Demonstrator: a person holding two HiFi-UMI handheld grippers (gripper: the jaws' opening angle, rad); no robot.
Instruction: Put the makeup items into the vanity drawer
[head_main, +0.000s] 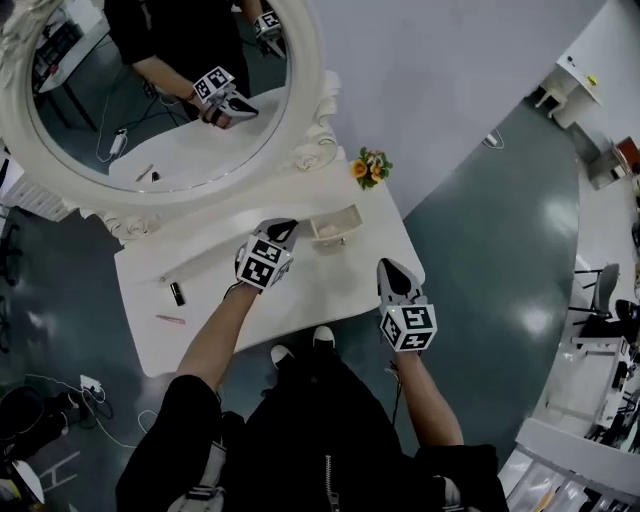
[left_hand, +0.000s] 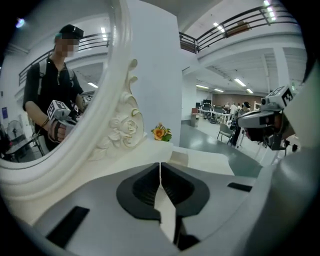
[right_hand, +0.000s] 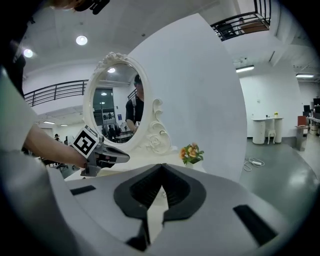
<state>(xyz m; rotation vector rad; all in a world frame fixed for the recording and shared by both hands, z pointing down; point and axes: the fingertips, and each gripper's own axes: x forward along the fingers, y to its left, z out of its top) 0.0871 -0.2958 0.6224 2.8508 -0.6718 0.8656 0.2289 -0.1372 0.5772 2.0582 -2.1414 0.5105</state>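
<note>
White vanity top (head_main: 320, 290) below — left gripper (head_main: 282, 230) and right gripper (head_main: 391, 267) both closed, empty.

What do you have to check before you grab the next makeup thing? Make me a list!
1. Drawer open: ok, it stands pulled out.
2. Left gripper empty: ok, nothing between its jaws.
3. Right gripper empty: ok, nothing between its jaws.
4. Jaws apart for a grab: not ok, both pairs are together.
5. Makeup to fetch: ok, a dark tube and a pink stick lie on the left part of the vanity.
6. Room inside the drawer: cannot tell.
</note>
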